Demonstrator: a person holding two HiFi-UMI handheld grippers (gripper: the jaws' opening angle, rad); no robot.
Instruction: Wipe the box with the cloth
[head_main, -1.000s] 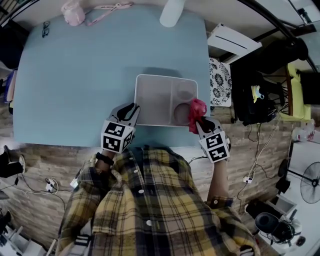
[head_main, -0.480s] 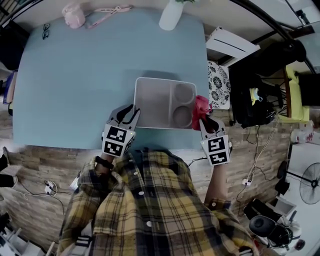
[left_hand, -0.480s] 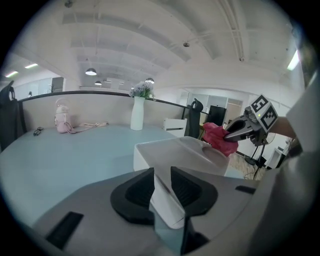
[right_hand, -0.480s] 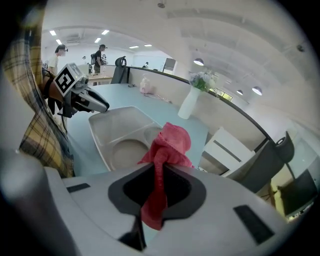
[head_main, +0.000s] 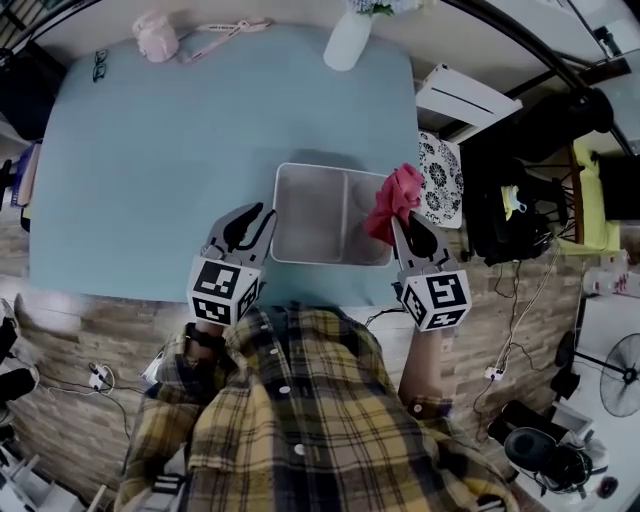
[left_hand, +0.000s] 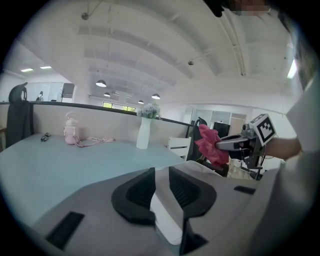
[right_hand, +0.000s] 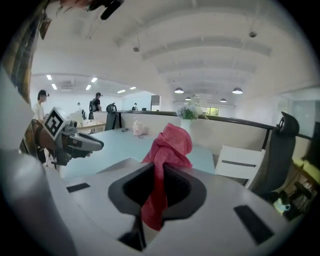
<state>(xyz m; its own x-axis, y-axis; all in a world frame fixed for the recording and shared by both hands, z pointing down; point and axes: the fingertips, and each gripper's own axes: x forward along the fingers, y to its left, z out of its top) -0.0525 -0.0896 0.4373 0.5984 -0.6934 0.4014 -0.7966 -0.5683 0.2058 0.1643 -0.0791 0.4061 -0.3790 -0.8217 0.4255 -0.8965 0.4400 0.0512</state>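
Two grippers engaged. Left gripper (head_main: 258, 218): jaws narrow, closing on near-left wall of white compartment box (head_main: 310, 215) at blue table (head_main: 180, 150) near edge. Right gripper (head_main: 401, 224): clamped on red cloth (head_main: 395, 195) beside box right rim.

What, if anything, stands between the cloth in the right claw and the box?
Nothing visible does. The cloth, pinched in the right claw, hangs over the right rim of the box in the head view, with no other object between them.
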